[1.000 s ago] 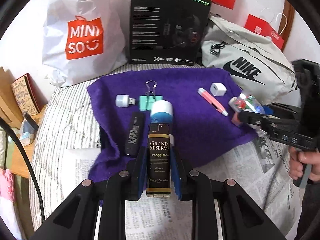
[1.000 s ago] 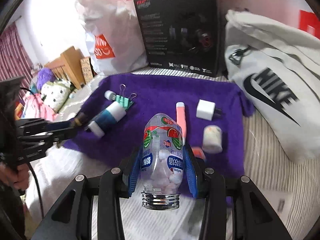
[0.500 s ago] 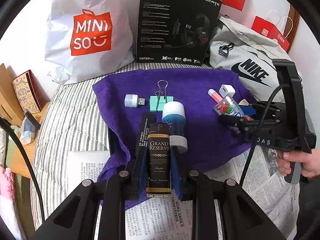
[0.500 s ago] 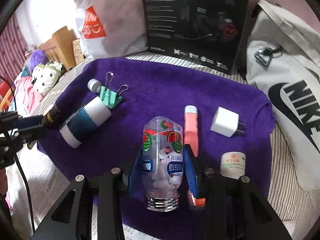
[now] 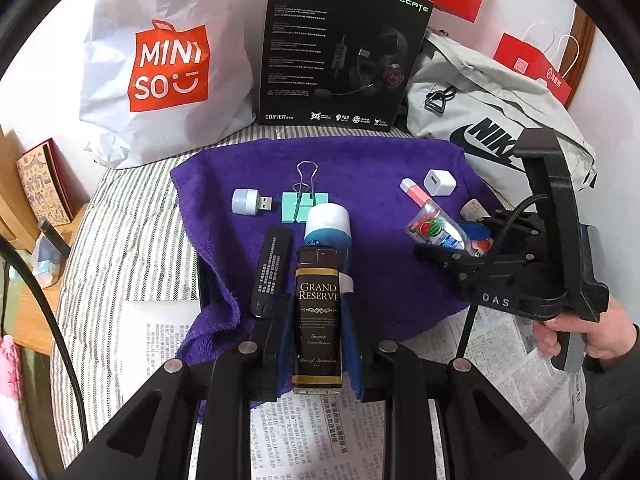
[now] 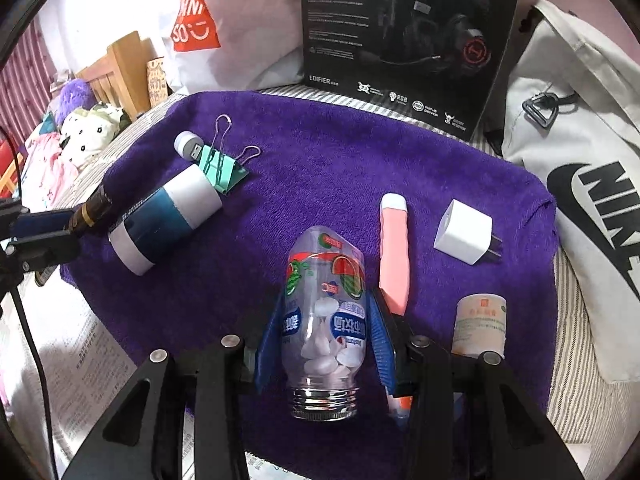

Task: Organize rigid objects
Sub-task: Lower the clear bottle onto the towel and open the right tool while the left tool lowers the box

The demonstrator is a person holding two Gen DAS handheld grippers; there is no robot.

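Right wrist view: the right tongs (image 6: pixel 326 344) are opening around the clear candy bottle (image 6: pixel 325 320), which lies between the blue pads on the near part of the purple towel (image 6: pixel 340 160), so by my reading this piece is just being set down. In the left wrist view the left tongs (image 5: pixel 318 320) grip the dark lighter (image 5: pixel 318 312) narrowly, not yet placed. Farther out, the pink stick (image 6: pixel 394 248), white charger (image 6: pixel 464 236), blue-and-white tube (image 6: pixel 168 220) and green binder clip (image 6: pixel 222 170) lie loosely scattered, so much sorting seems left
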